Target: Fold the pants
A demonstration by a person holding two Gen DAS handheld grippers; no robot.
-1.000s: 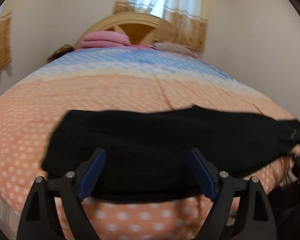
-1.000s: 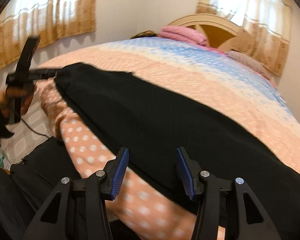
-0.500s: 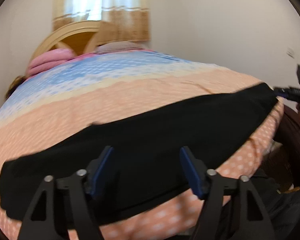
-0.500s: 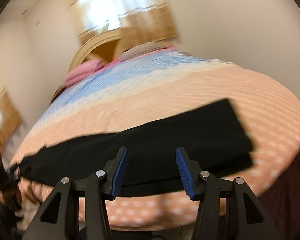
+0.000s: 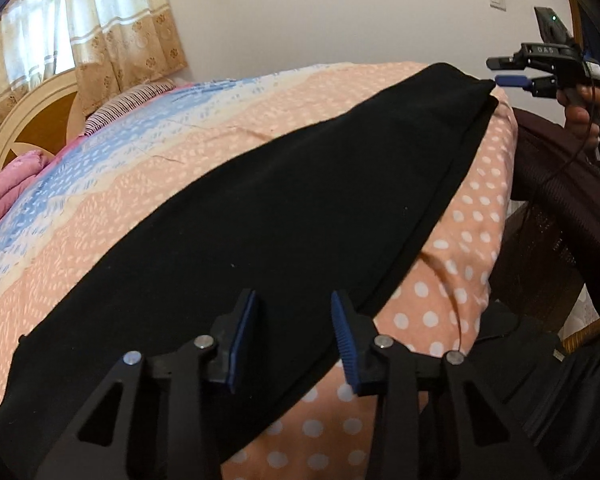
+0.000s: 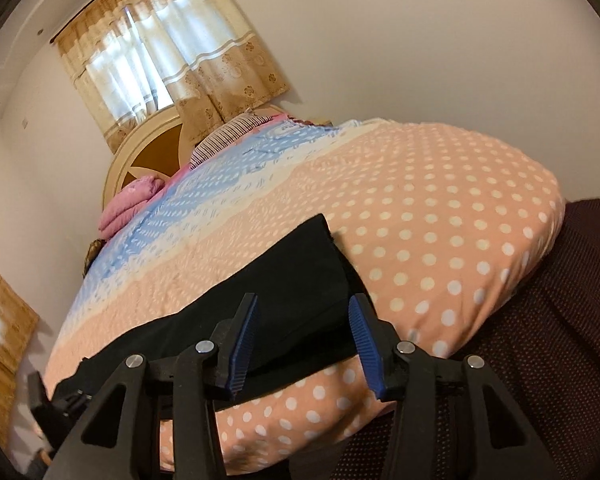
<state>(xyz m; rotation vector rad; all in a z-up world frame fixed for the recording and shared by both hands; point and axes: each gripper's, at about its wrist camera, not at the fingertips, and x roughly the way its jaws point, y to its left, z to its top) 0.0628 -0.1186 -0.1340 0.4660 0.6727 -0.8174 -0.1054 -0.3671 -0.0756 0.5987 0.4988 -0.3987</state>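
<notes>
I see the black pants (image 5: pixel 284 216) lying flat on the bed (image 5: pixel 452 248), in a long strip from the lower left of the left view up to the upper right. In the right view the pants (image 6: pixel 284 296) sit in the lower middle, with one square end near the middle of the picture.

My left gripper (image 5: pixel 296 332) is at the bottom middle of its view, over the near edge of the pants. Its jaws have just been closing, and they are about half way apart now. Black cloth shows in the gap, but the blue pads (image 5: pixel 242 332) do not squeeze it.

My right gripper (image 6: pixel 304 340) is at the bottom middle of its view, over the end of the pants. Its jaws have closed a little and stand about half way apart too. The cloth lies under them, not pinched. In the left view I see this same gripper (image 5: pixel 512 72) in the upper right, held in a hand (image 5: pixel 584 116), right by the far corner of the pants.

The bed cover has white dots on peach, then blue stripes farther back. A pink folded blanket (image 6: pixel 128 204) and a striped pillow (image 6: pixel 228 132) lie by the wooden headboard (image 6: pixel 148 156). Curtains (image 6: pixel 172 56) hang at the top left.
</notes>
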